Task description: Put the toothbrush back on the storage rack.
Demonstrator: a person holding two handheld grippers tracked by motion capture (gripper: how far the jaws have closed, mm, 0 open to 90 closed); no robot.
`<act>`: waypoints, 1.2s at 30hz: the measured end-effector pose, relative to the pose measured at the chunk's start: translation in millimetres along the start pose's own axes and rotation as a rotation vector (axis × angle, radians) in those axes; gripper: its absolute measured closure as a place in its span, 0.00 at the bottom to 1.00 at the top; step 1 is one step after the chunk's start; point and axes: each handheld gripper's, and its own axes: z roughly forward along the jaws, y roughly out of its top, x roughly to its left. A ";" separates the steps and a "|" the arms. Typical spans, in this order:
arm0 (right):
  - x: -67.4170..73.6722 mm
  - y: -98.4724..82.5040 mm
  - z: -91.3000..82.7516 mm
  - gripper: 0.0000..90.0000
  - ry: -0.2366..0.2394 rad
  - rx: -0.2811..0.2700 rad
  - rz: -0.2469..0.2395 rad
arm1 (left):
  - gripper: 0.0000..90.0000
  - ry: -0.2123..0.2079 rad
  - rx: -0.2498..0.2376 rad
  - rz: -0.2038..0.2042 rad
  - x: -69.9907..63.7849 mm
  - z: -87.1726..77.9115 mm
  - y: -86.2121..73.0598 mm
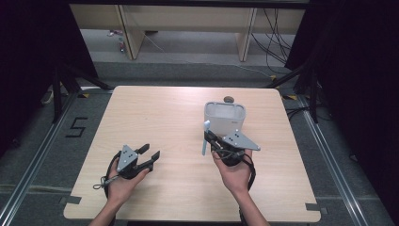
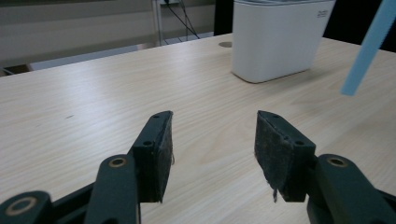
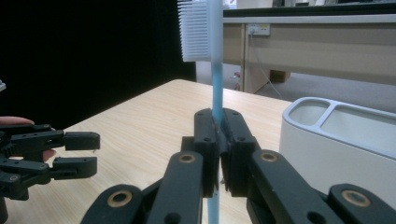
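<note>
Sitting near the far right corner of the pale wooden table (image 1: pixel 155 113) is a white plastic holder (image 1: pixel 225 117). Beside it, the right gripper (image 3: pixel 218 140) is squeezing a thin blue brush (image 3: pixel 215 88); the left gripper (image 2: pixel 212 140) is waiting wide, holding nothing. Tipping could drop the brush.

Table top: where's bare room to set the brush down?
Free: the whole left half of the table, beyond the open left gripper, and the near strip between both hands. Crowded: right centre, where the right gripper holds the blue brush beside the white caddy.
</note>
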 end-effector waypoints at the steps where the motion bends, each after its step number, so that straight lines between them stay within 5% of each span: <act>1: -0.3 0.4 -0.8 0.96 0.001 0.011 -0.001 | 0.51 0.007 0.001 -0.004 1.8 -1.0 -1.0; 18: -4.0 2.9 -5.8 0.96 -0.025 -0.012 -0.014 | 0.50 0.089 -0.045 -0.056 20.4 -7.0 -14.7; 36: -11.0 4.6 -11.7 0.96 -0.052 -0.031 -0.009 | 0.47 0.129 -0.081 -0.048 21.0 -8.9 -19.7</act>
